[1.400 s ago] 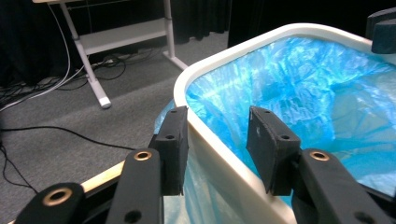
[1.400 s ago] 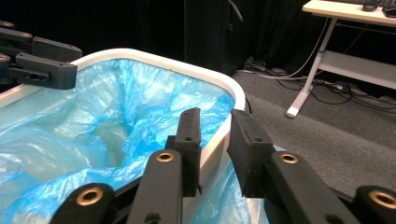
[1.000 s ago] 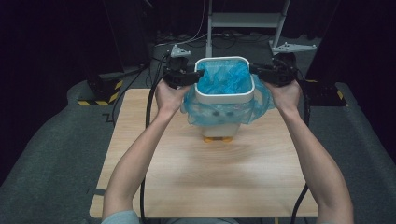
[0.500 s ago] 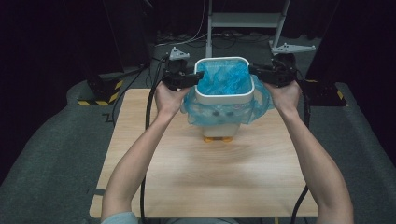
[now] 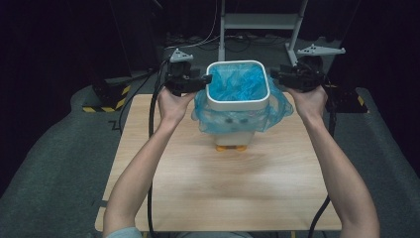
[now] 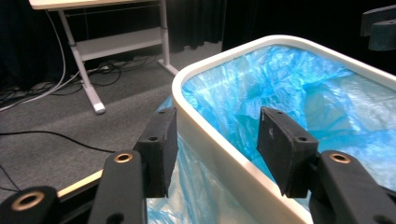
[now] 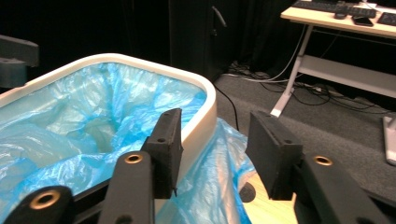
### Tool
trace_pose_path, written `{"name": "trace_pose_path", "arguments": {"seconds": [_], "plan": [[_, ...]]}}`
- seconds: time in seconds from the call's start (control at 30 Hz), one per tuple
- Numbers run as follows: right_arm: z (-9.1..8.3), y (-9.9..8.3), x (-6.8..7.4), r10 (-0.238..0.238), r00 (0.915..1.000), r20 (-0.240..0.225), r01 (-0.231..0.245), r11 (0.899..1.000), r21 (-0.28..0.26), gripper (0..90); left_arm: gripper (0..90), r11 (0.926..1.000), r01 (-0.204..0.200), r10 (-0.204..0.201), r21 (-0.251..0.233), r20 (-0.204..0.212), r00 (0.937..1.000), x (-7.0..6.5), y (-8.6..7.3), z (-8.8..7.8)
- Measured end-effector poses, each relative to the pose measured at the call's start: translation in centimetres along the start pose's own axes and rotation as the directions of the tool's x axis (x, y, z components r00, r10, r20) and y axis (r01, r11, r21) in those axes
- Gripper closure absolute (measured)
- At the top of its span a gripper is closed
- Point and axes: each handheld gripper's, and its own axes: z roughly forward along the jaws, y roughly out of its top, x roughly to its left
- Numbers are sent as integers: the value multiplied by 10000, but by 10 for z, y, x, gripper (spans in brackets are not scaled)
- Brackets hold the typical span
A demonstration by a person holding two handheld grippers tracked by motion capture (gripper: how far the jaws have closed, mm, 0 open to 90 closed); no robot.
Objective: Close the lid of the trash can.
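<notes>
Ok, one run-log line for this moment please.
bin upright on table | blue liner inside | left gripper jaws just opening, straddling rim | right gripper same

A white bin (image 5: 237,101) holds a translucent blue bag (image 5: 236,85) on a light wood-grain table (image 5: 223,183); the tongs (image 6: 215,144) are black.

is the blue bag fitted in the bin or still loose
Fitted: the blue bag lines the inside of the white bin, held under its rim, its edge hanging outside.
</notes>
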Motion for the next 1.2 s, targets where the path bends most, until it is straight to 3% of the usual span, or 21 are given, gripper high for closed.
{"name": "trace_pose_path", "arguments": {"seconds": [0.3, 0.7, 1.2], "plan": [[-12, -2, -3, 44, 9999, 126, -43, 9999, -113, 488, 446, 9998, -156, 155, 97, 98, 9998, -2, 0, -12], [-32, -14, -11, 220, 9997, 87, -218, 9995, -220, 471, 437, 9999, -13, 13, -128, 38, 10000, 3, -12, -33], [-49, -28, -8, 198, 9998, 52, -196, 9992, -359, 477, 419, 9999, 104, -105, -119, -135, 9999, 10, -26, -54]]}}
